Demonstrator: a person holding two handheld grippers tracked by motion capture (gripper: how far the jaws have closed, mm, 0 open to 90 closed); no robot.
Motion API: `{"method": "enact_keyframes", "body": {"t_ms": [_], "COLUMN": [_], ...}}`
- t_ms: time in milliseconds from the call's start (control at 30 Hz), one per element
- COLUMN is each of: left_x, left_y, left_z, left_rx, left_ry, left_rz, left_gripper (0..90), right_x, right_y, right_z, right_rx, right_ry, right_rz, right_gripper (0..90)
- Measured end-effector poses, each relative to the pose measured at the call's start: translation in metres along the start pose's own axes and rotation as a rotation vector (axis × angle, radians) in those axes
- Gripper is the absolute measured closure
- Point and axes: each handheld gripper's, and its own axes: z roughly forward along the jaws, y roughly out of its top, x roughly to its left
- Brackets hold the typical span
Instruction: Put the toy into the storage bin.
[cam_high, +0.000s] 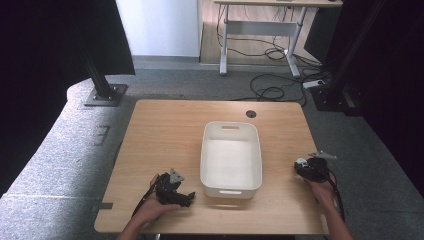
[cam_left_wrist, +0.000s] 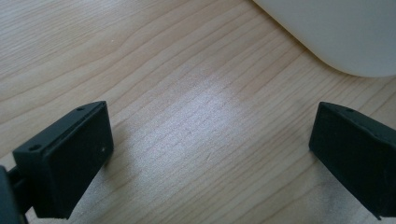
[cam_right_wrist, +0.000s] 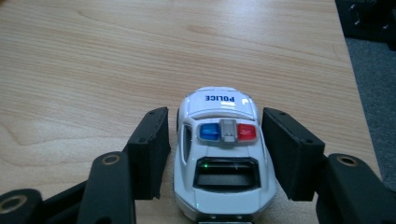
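We had our right gripper (cam_right_wrist: 215, 154) straddling the toy police car (cam_right_wrist: 219, 154), its long axis running along our fingers (cam_right_wrist: 148, 151), which looked unclenched, not yet pressing.

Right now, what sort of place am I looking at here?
Probably a lab or office workspace set up for recording. A light wooden table stands on grey carpet, black stands on floor plates flank it, and a height-adjustable desk with loose cables sits behind.
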Motion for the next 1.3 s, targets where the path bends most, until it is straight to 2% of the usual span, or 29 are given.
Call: {"method": "enact_keyframes", "body": {"t_ms": [100,267,767,900,1167,1300], "left_x": [0.000,0.000,0.000,0.000,0.000,0.000], "left_y": [0.000,0.000,0.000,0.000,0.000,0.000], "left_z": [0.000,0.000,0.000,0.000,0.000,0.000], "left_rx": [0.000,-0.001,-0.001,-0.001,-0.001,-0.001], "left_ry": [0.000,0.000,0.000,0.000,0.000,0.000], "left_rz": [0.000,0.000,0.000,0.001,0.001,0.001], "left_gripper": [0.0,0.0,0.0,0.0,0.0,0.0], "right_x": [-0.002,-0.003,-0.003,-0.004,-0.007,-0.005], "right_y": [0.000,-0.001,0.002,0.002,0.006,0.008], "right_z": [0.000,-0.001,-0.004,-0.005,-0.013,-0.016], "right_rx": [0.003,0.001,0.033,0.037,0.009,-0.005], "right_ry": [0.004,0.011,0.017,0.022,0.044,0.058], "right_rz": [0.018,0.011,0.016,0.030,0.057,0.048], "right_gripper": [46.4,49.0,50.0,50.1,50.2,50.1]}}
